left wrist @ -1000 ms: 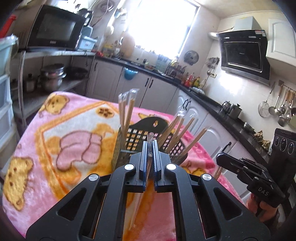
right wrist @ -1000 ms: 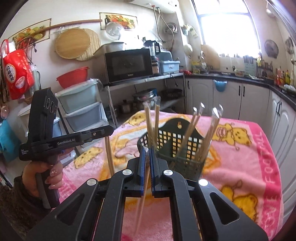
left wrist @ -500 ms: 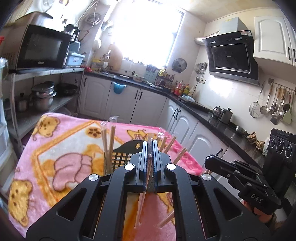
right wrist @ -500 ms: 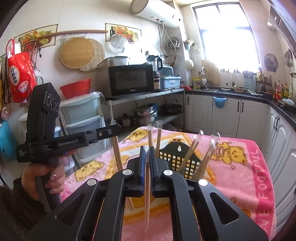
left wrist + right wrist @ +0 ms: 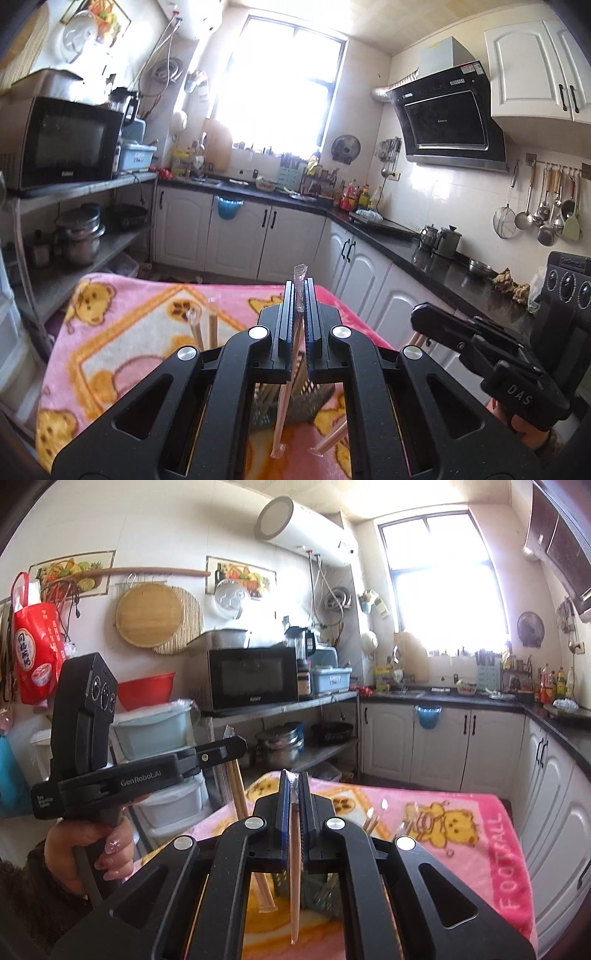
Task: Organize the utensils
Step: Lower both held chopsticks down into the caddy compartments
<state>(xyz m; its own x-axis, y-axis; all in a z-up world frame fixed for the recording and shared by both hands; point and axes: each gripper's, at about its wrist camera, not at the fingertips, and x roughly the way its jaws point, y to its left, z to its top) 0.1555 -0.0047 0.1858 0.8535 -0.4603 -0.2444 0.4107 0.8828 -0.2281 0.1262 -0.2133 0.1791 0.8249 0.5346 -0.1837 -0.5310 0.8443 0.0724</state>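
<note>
Holding one wrapped chopstick pair each, the left tongs (image 5: 300, 295) and right tongs (image 5: 294, 786) are pinching fully closed above the basket (image 5: 321, 891) in the middle of the pink-blanketed desk (image 5: 472, 834); several pairs are already standing inside. Only the right view is showing the person's hand (image 5: 94, 853).

Bright window (image 5: 280, 92) lights white cabinets (image 5: 236, 236), black countertop (image 5: 424, 254), microwave (image 5: 253, 677) shelf, range hood (image 5: 447, 118).

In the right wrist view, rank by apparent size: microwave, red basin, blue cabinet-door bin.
1. microwave, clearly largest.
2. red basin, partly hidden by the left gripper's body.
3. blue cabinet-door bin, smallest, though it hangs farther back, so true size is unsure.
</note>
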